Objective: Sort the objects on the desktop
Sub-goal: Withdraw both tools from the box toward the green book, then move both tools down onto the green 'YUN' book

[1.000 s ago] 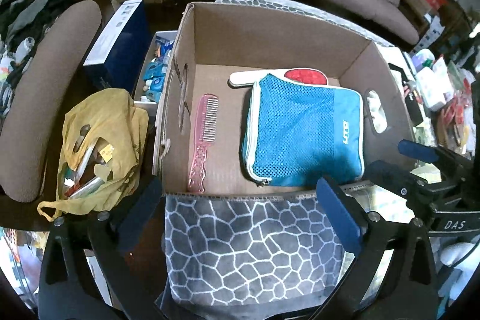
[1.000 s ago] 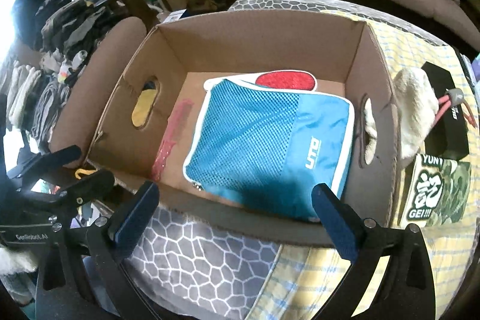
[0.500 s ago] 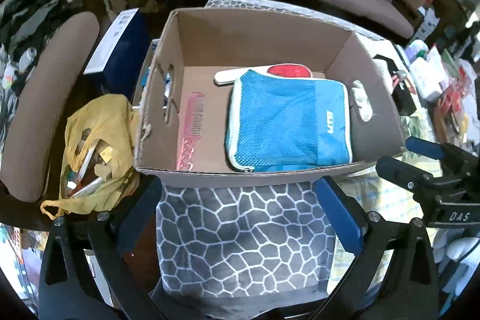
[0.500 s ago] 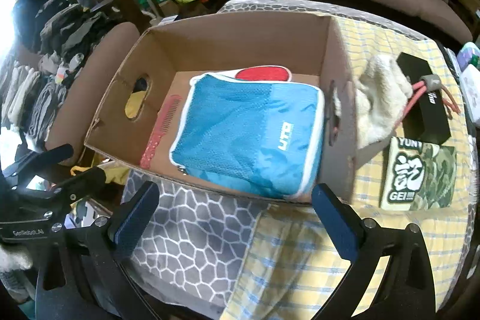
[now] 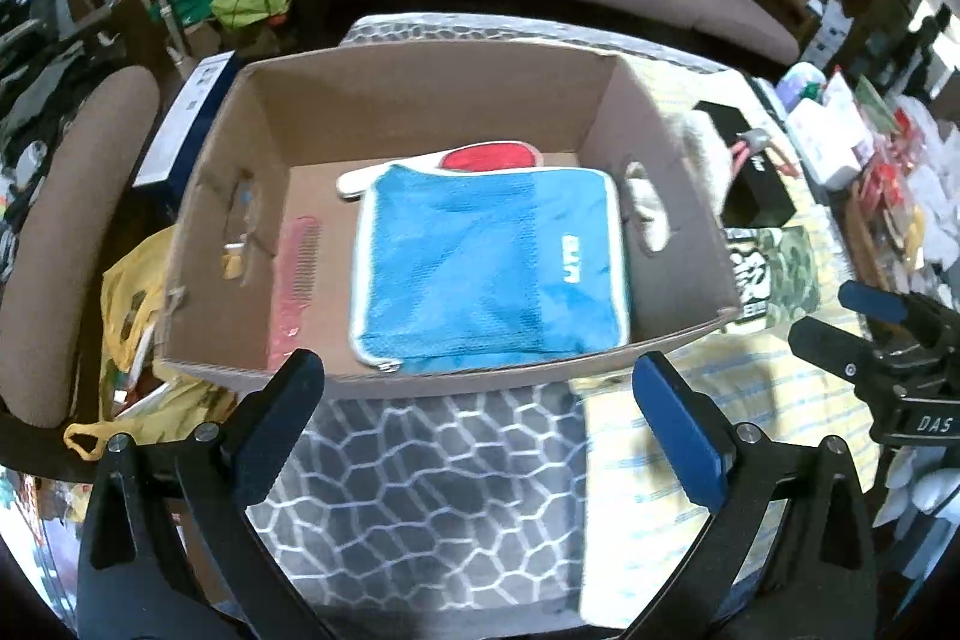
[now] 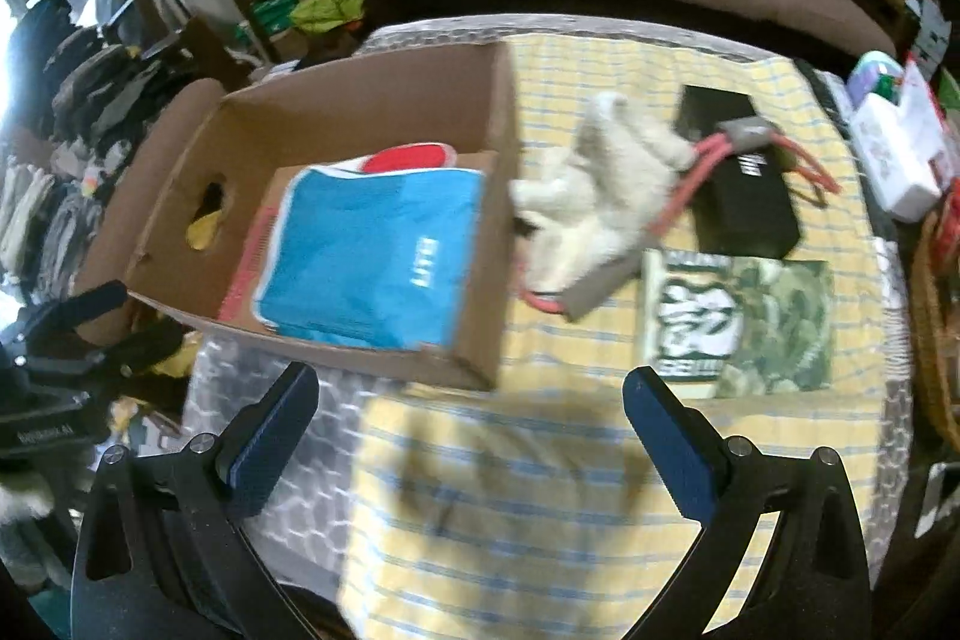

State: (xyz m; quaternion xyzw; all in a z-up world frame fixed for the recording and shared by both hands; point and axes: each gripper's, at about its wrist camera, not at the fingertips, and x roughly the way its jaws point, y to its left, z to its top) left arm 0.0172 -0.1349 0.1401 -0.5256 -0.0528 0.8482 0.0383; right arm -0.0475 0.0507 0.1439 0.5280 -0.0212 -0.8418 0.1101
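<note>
Cardboard box [image 5: 414, 124] just beyond the wide-open left claw [image 5: 480, 382]

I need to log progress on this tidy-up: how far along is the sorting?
Partly done. In the cardboard box lie a blue mesh pouch, a pink comb and a red-and-white item. Nothing is in hand: the left hand-held gripper and right hand-held gripper are open. Left on the checked cloth: white fluffy item, black box, camouflage book.

One brown cardboard box [image 5: 420, 112] holds one blue mesh pouch [image 5: 489, 274], one pink plastic comb [image 5: 294, 292] and one red-and-white paddle [image 5: 480, 157]; outside it lie one black box [image 6: 744, 184] and one camouflage-print book [image 6: 744, 322].
</note>
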